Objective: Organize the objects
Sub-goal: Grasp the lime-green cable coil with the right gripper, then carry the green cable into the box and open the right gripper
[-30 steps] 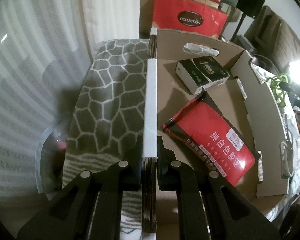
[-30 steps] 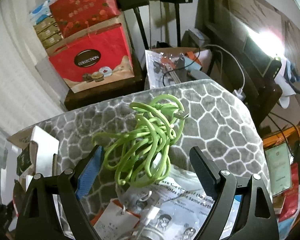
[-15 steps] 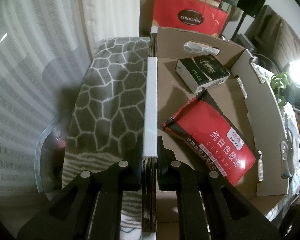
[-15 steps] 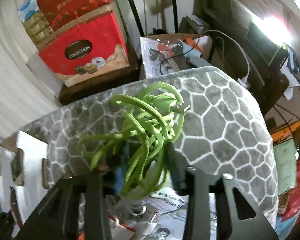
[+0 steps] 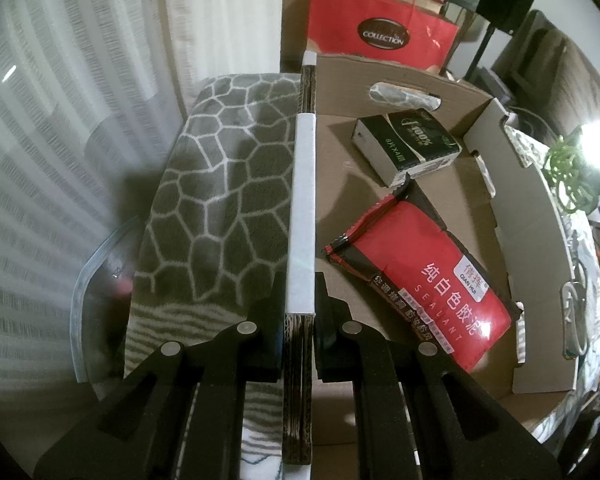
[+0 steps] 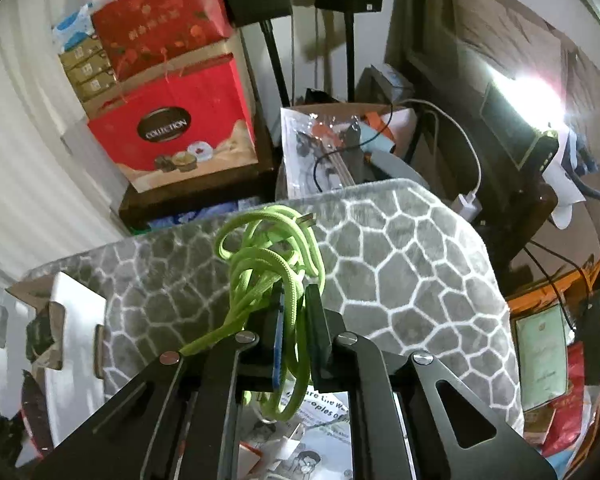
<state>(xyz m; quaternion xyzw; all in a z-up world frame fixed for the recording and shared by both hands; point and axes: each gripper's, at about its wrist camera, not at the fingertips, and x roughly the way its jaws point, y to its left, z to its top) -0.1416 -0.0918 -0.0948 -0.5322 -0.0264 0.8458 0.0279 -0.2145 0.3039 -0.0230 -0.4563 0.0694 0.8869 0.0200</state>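
Observation:
My left gripper (image 5: 299,312) is shut on the left wall of an open cardboard box (image 5: 302,200), holding its white-taped edge. Inside the box lie a red sealant pouch (image 5: 424,276) and a dark green tissue pack (image 5: 406,146). My right gripper (image 6: 296,320) is shut on a tangled green cable (image 6: 268,256) and holds it lifted above the grey patterned blanket (image 6: 400,264). The cable also shows at the far right of the left wrist view (image 5: 566,176), beyond the box's right wall. The box's corner shows at the left of the right wrist view (image 6: 64,320).
A red COLLECTION gift bag (image 6: 172,136) and stacked boxes stand behind the table. Printed papers and small items (image 6: 320,436) lie under my right gripper. A desk with cables and a bright lamp (image 6: 532,92) is at the right. A white curtain (image 5: 60,120) hangs at the left.
My right gripper has closed on the green cable and lifted it off the blanket. My left gripper has kept its hold on the box wall.

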